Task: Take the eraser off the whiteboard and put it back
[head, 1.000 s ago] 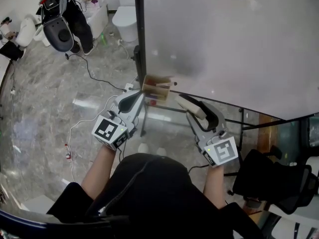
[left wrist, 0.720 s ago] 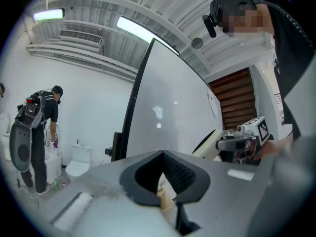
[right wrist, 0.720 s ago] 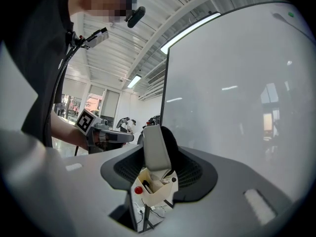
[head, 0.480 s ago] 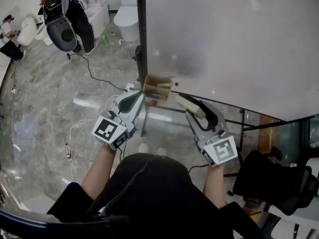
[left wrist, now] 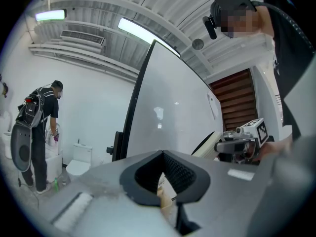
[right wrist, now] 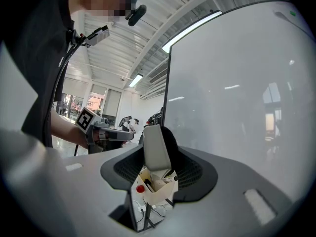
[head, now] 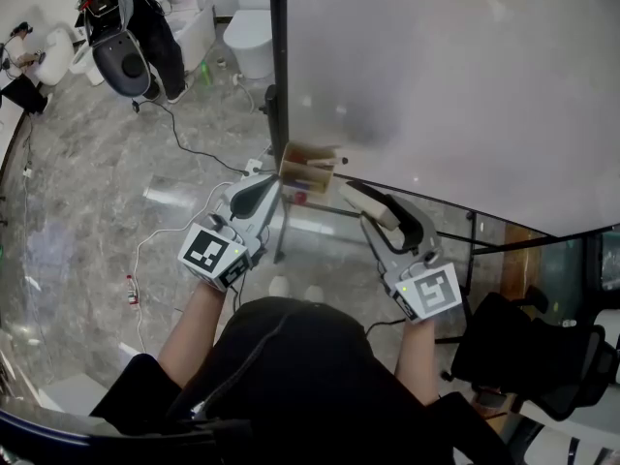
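The whiteboard (head: 446, 85) stands upright in front of me, its black frame post (head: 277, 56) at its left edge. A small open box (head: 308, 170) with markers and a red magnet hangs at the board's lower left corner. My right gripper (head: 364, 200) is held level just right of the box, shut on the grey-white eraser (head: 368, 202). In the right gripper view the eraser (right wrist: 157, 149) stands between the jaws, above the box (right wrist: 155, 184). My left gripper (head: 263, 190) sits just left of the box, shut and holding nothing; its jaws meet at the tip (left wrist: 163, 157).
A person with a backpack (head: 126, 27) stands at the far left near a toilet (head: 247, 32). A cable (head: 184, 143) trails across the marble floor. A black office chair (head: 542, 356) is at the lower right, behind the board's stand.
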`<move>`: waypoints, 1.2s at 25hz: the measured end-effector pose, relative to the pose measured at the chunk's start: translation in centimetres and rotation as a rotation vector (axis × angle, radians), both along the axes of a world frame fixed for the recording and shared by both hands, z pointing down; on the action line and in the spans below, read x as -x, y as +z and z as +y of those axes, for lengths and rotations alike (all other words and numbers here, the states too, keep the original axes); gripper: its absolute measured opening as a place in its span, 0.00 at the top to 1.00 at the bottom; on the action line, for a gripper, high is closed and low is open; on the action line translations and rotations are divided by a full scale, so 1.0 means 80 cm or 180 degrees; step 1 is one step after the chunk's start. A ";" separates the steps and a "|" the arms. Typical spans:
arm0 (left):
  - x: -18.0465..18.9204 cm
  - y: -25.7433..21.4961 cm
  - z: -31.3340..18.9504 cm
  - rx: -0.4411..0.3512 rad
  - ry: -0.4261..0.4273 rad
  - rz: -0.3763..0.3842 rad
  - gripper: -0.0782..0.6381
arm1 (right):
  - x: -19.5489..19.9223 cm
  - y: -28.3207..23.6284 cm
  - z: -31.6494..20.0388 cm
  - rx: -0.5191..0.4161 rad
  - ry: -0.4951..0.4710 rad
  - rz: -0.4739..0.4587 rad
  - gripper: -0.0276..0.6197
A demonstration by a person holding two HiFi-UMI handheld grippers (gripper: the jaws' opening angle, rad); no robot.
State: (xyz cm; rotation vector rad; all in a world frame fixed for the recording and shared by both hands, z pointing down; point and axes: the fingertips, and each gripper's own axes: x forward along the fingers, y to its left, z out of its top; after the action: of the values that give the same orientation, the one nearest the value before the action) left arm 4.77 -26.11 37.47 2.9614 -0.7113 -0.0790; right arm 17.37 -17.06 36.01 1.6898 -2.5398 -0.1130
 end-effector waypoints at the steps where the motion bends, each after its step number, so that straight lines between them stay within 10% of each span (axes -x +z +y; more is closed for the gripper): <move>1: 0.001 0.000 0.001 -0.0002 -0.0006 -0.0001 0.89 | 0.001 0.000 -0.001 -0.0003 -0.0012 0.0005 0.66; 30: 0.087 0.019 -0.010 0.0021 -0.0615 -0.0040 0.89 | 0.045 0.087 -0.088 0.0438 -0.0472 0.0235 0.66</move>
State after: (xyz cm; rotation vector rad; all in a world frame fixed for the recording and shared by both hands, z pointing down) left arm -2.22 -26.94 38.96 2.8808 -0.9956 -0.0719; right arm 13.73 -24.10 42.97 1.4221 -2.5514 -0.0100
